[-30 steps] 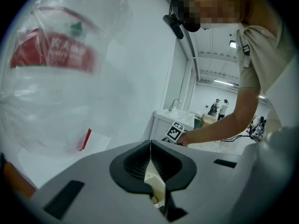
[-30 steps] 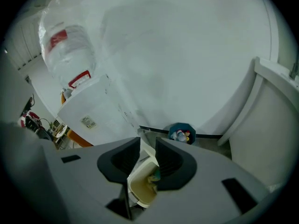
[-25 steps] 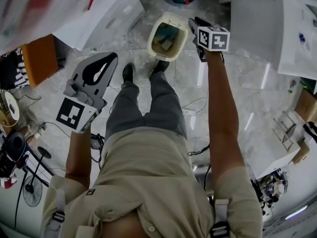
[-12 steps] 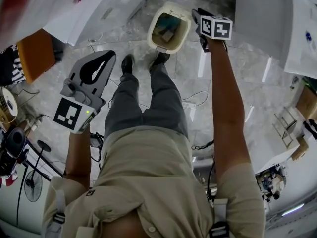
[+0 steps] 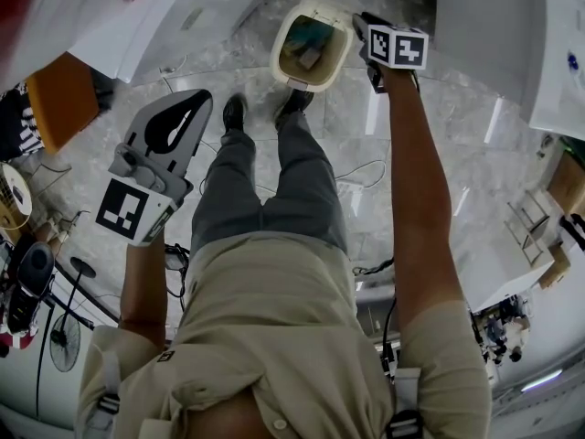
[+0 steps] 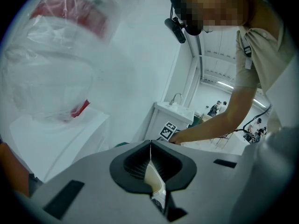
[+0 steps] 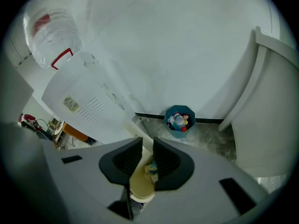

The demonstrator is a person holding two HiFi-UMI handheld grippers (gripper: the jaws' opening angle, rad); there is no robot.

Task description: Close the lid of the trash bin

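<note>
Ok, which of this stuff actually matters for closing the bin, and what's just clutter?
Job: trash bin, open; right tongs beside it; left tongs, shut, held away.
Lying about: blue bucket of bottles; white cabinet; floor fan; floor cable.

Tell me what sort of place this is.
Probably a utility or pantry corner of an indoor workspace, though I can't be sure. An open trash bin stands on a polished stone-look floor, a blue bucket of bottles sits against the wall, and a large water jug tops a white unit.
</note>
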